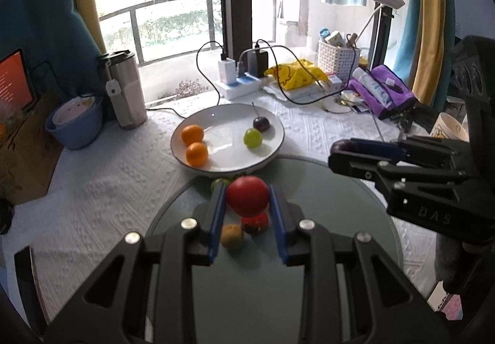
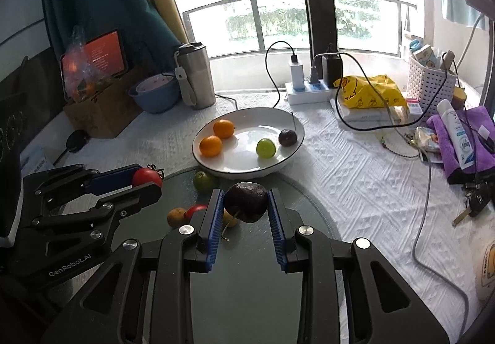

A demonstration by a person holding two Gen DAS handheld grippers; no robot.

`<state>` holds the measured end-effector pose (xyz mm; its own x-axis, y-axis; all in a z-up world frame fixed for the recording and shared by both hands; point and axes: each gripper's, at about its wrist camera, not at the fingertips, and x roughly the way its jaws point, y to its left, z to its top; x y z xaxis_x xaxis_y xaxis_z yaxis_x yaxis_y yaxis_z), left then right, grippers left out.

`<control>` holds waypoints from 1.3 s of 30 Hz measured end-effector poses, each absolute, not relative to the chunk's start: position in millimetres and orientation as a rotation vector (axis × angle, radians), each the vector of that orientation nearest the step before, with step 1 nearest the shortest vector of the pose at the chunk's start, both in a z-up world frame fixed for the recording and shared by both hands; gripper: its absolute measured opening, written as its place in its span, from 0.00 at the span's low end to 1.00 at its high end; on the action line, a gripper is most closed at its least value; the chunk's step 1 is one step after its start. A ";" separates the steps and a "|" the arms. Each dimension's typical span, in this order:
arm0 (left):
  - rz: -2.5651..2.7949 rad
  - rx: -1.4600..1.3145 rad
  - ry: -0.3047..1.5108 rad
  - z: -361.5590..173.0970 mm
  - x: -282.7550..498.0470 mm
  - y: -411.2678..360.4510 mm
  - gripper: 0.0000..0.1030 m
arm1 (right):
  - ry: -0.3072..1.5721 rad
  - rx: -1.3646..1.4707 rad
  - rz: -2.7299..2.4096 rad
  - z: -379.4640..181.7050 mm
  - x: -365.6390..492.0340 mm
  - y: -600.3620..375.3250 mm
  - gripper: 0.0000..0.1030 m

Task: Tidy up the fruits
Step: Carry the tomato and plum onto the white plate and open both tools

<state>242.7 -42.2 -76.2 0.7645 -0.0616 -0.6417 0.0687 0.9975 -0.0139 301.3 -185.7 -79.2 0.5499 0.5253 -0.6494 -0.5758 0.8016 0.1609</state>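
My left gripper (image 1: 247, 190) is shut on a red tomato (image 1: 247, 197), held above a round glass board (image 1: 312, 189). Under it lie a second red fruit (image 1: 256, 221), a brown fruit (image 1: 232, 234) and a partly hidden green one (image 1: 217, 183). My right gripper (image 2: 245, 193) is shut on a dark purple cherry (image 2: 246, 201) whose stem hangs down. Beyond both, a white plate (image 1: 230, 169) holds two oranges (image 1: 192, 134), a green grape (image 1: 253, 137) and a dark cherry (image 1: 261, 124). The right wrist view shows the left gripper (image 2: 148, 179) with the tomato (image 2: 146, 177) at the left.
A steel tumbler (image 1: 126, 87) and blue bowl (image 1: 75, 124) stand left of the plate. A power strip (image 1: 238, 84) with cables, a yellow bag (image 1: 297, 74), a white basket (image 1: 337, 59) and a purple cloth (image 1: 383, 93) crowd the back right. Keys (image 2: 476, 201) lie at the right.
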 end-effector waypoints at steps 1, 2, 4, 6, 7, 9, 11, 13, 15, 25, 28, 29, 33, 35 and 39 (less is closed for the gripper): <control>-0.071 0.011 0.697 -76.1 242.8 -42.2 0.29 | 0.742 -0.072 0.652 -78.7 303.6 -186.7 0.30; -0.072 0.012 0.698 -75.1 246.3 -43.7 0.29 | 0.741 -0.070 0.653 -78.2 305.6 -187.6 0.30; -0.073 0.016 0.699 -73.4 252.0 -45.1 0.29 | 0.739 -0.066 0.651 -77.8 311.6 -189.4 0.30; -0.075 0.018 0.701 -72.1 259.7 -46.6 0.29 | 0.740 -0.061 0.650 -77.7 316.4 -191.0 0.30; -0.075 0.019 0.702 -71.8 263.1 -47.3 0.29 | 0.740 -0.059 0.649 -77.6 319.7 -191.7 0.30; -0.077 0.018 0.706 -72.1 270.1 -47.5 0.29 | 0.742 -0.057 0.648 -77.9 325.9 -192.8 0.30; -0.079 0.016 0.709 -73.2 277.0 -47.7 0.29 | 0.745 -0.057 0.647 -78.6 332.9 -193.1 0.30; -0.078 0.014 0.712 -74.4 283.5 -46.5 0.29 | 0.748 -0.058 0.646 -79.5 339.6 -193.4 0.30; -0.078 0.010 0.716 -76.0 291.0 -44.6 0.29 | 0.751 -0.059 0.645 -80.3 347.1 -192.8 0.30; -0.080 -0.018 0.725 -89.5 331.7 -30.6 0.29 | 0.772 -0.096 0.651 -87.4 385.8 -176.1 0.30; -0.084 -0.025 0.719 -91.8 344.9 -25.3 0.29 | 0.777 -0.103 0.652 -90.1 396.5 -170.4 0.30; -0.086 -0.025 0.715 -92.5 350.4 -22.8 0.29 | 0.781 -0.106 0.652 -91.4 401.8 -167.4 0.30; -0.094 -0.033 0.706 -97.1 370.5 -13.3 0.29 | 0.792 -0.118 0.653 -95.2 418.4 -156.3 0.30; -0.100 -0.053 0.708 -100.4 381.6 -5.8 0.29 | 0.795 -0.130 0.655 -96.5 426.6 -148.9 0.30; -0.097 -0.082 0.724 -106.8 400.4 7.8 0.29 | 0.801 -0.140 0.661 -100.3 443.2 -134.8 0.30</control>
<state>400.4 7.8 -106.8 0.7449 -0.1171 -0.6568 0.0602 0.9923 -0.1086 443.2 -134.8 -100.3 0.5084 0.4960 -0.7040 -0.5978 0.7917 0.1261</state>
